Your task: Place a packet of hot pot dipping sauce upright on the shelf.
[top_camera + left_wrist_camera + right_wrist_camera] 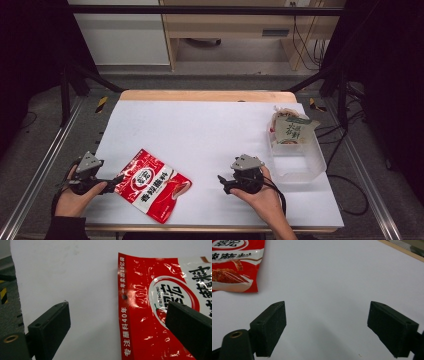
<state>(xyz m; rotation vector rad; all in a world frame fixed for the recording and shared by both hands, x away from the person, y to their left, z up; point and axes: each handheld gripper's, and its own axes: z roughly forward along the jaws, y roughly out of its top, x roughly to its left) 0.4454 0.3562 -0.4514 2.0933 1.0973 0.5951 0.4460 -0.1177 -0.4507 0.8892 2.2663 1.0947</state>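
The left tongs (117, 322) stand spread wide over the top edge of a glossy red plastic seasoning pouch (160, 312), one jaw above its round "CHINONG" logo, the other above bare white desk (75, 277). White Chinese characters run along that edge. The pouch lies flat at the desk's near left. The right tongs (327, 325), likewise spread, hold nothing.

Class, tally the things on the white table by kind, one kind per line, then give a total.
Red seasoning packets: 1
Clear plastic tubs: 1
Green-and-white packets, standing in the tub: 1
Hand-held grippers, left and right: 2
Total: 5
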